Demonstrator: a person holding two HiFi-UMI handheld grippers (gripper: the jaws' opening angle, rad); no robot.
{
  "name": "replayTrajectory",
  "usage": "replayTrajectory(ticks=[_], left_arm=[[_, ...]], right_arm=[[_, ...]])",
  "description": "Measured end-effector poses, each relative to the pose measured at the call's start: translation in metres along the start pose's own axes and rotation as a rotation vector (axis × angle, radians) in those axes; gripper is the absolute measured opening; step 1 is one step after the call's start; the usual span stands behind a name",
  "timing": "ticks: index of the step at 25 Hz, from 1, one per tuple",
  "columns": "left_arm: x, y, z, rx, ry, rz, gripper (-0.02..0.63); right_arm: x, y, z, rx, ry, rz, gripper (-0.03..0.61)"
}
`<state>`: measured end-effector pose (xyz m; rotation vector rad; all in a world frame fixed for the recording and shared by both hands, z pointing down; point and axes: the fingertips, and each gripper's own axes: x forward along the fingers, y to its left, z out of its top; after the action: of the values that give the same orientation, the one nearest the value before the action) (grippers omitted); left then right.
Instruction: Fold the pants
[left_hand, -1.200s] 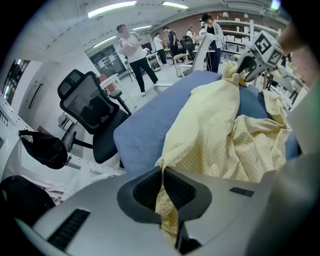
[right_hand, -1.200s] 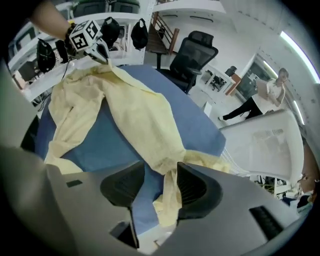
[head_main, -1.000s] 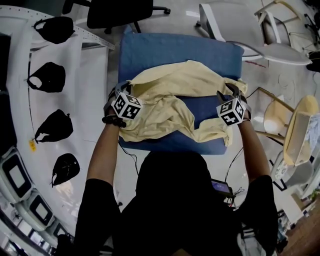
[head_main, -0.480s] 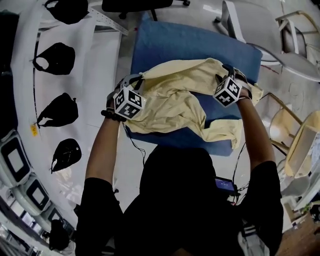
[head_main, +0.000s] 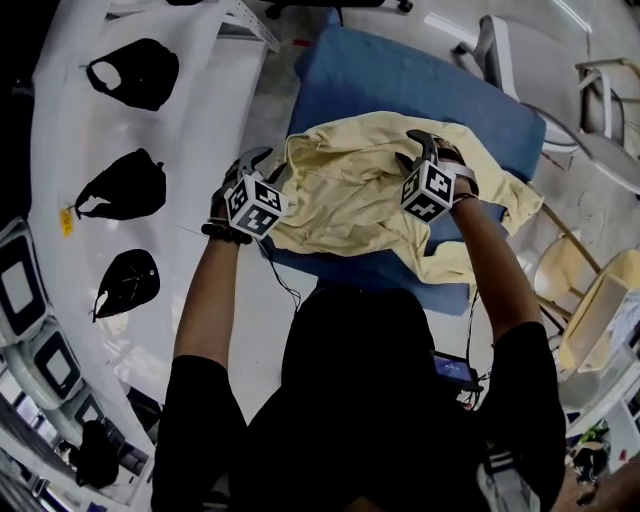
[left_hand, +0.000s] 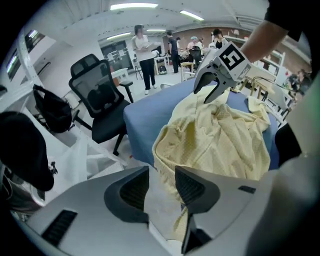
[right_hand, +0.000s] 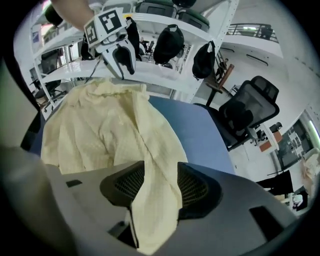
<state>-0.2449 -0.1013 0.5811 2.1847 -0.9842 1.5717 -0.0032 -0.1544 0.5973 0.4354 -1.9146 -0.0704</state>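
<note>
Two sets of jaws, one in each of my hands. My right gripper (right_hand: 161, 167) has its jaws closed on a thick fold of the pale yellow pants (head_main: 345, 195). The cloth fills the gap between the ribbed pads and hangs out of them on the side toward me. My left gripper (left_hand: 162, 172) has just been opening its jaws. They stand apart with a loose edge of the pants running down between them, close along the right-hand pad, and neither pad presses on it.

Seen from my head, the right gripper is over the middle of the garment. The left one is at the left edge of the blue padded worktop (head_main: 400, 85), at the cloth's left rim. The pants lie bunched and rumpled on the near half of the worktop. They reach from its left edge across to its right edge, and one part trails toward the near right corner.

Past the left edge stands a white shelf (head_main: 60, 130) with several black bags (head_main: 125, 185) laid out along it. In the left gripper view a black office chair (left_hand: 97, 100) stands on the floor beside the worktop, and people stand far back in the room.
</note>
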Motion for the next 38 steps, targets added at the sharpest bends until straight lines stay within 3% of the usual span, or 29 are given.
replayTrajectory(ticks=[8,12,14,16,19,21,29,34,38], left_arm=[[-0.019,-0.030,-0.045,-0.165,-0.070,-0.133,0.216],[-0.014,-0.036,-0.065,-0.135,-0.025,-0.123,0.235],[-0.006,-0.032,-0.085,-0.138,0.037,-0.095,0.233],[0.000,-0.028,-0.104,-0.204,0.090,-0.099,0.202],[0.000,-0.023,-0.122,-0.294,0.112,-0.111,0.053],[-0.005,-0.019,-0.131,-0.343,0.109,-0.102,0.049],[-0.035,0.008,-0.173,-0.463,0.124,0.030,0.046],[-0.039,0.010,-0.189,-0.486,0.140,0.051,0.046],[-0.036,-0.001,-0.198,-0.502,0.127,0.036,0.046]], right_arm=[[0.011,0.053,0.121,0.003,-0.198,0.135,0.210],[0.034,0.067,0.163,0.019,-0.196,0.142,0.210],[0.047,0.069,0.172,0.014,-0.166,0.128,0.209],[0.059,0.068,0.176,0.008,-0.126,0.125,0.208],[0.070,0.062,0.180,0.015,-0.071,0.119,0.120],[0.070,0.054,0.190,0.019,-0.078,0.098,0.068],[0.060,0.041,0.259,-0.009,-0.168,0.027,0.057],[0.058,0.063,0.267,-0.012,-0.090,0.016,0.055],[0.032,0.091,0.258,0.116,-0.074,0.020,0.052]])
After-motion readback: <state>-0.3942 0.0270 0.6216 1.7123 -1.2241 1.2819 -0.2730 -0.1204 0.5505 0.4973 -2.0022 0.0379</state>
